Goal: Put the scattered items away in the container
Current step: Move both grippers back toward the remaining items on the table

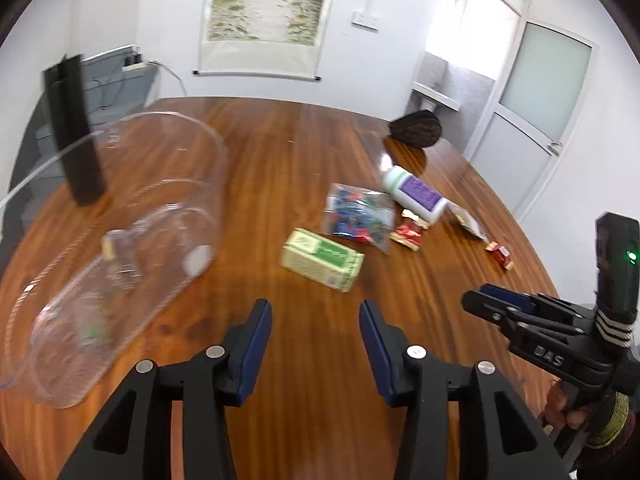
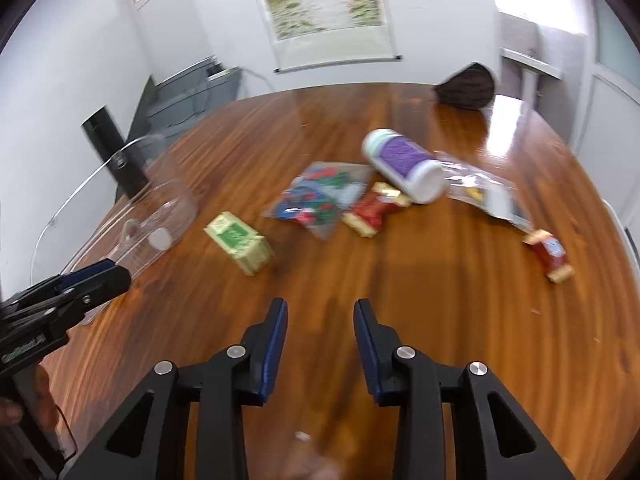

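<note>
Left wrist — clear container (image 1: 120, 240) upright, few items inside.

A glossy wooden table (image 2: 400, 280) carries everything — a clear plastic tub (image 1: 120, 240) on the left, then a green box (image 2: 240, 246), a bag of coloured bits (image 2: 320, 196), a red wrapped sweet (image 2: 374, 210), a white bottle with a purple label (image 2: 404, 164) on its side, a flat clear packet (image 2: 488, 196), another red sweet (image 2: 550, 254) — and a dark woven thing (image 2: 466, 90) at the far edge.
</note>
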Available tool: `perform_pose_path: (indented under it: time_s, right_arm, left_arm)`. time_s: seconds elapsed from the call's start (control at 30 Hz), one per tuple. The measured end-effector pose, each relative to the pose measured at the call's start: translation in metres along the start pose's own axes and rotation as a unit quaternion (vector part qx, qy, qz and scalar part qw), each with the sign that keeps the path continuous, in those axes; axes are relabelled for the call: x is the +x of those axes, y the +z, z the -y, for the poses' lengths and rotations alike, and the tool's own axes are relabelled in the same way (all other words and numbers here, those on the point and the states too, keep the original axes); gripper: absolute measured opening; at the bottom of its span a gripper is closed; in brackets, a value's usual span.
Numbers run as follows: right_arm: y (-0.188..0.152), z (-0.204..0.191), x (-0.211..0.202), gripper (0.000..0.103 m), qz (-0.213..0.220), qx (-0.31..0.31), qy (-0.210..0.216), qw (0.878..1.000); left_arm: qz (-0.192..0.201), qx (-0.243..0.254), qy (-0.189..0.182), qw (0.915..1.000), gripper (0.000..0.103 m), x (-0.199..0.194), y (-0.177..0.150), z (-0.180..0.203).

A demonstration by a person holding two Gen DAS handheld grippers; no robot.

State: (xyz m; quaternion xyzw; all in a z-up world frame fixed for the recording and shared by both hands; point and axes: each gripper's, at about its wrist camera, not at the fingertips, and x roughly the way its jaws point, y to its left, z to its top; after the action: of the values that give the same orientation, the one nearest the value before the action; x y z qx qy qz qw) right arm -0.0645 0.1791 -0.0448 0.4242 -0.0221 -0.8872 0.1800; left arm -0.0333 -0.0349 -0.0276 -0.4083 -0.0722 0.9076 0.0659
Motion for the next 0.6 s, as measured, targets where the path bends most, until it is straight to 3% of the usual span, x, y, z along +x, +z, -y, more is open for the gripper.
perform_pose_path:
  time_s: [0.23, 0.4, 0.6]
  right_arm:
    - [-0.010, 0.030, -0.028, 0.040, 0.015, 0.013, -0.016, 1.000]
    - [-0.008, 0.036, -0.032, 0.044, 0.017, 0.006, -0.021, 1.000]
    - [0.014, 0.049, -0.025, 0.045, 0.020, -0.005, -0.020, 1.000]
  left_arm:
    - [-0.020, 0.003, 0.007, 0.9998, 0.050, 0.036, 0.016, 0.019]
    - [-0.045, -0.031, 0.009, 0.9984, 0.055, 0.059, 0.024, 0.019]
    - [-0.055, -0.049, 0.036, 0.9966, 0.055, 0.074, 0.032, 0.019]
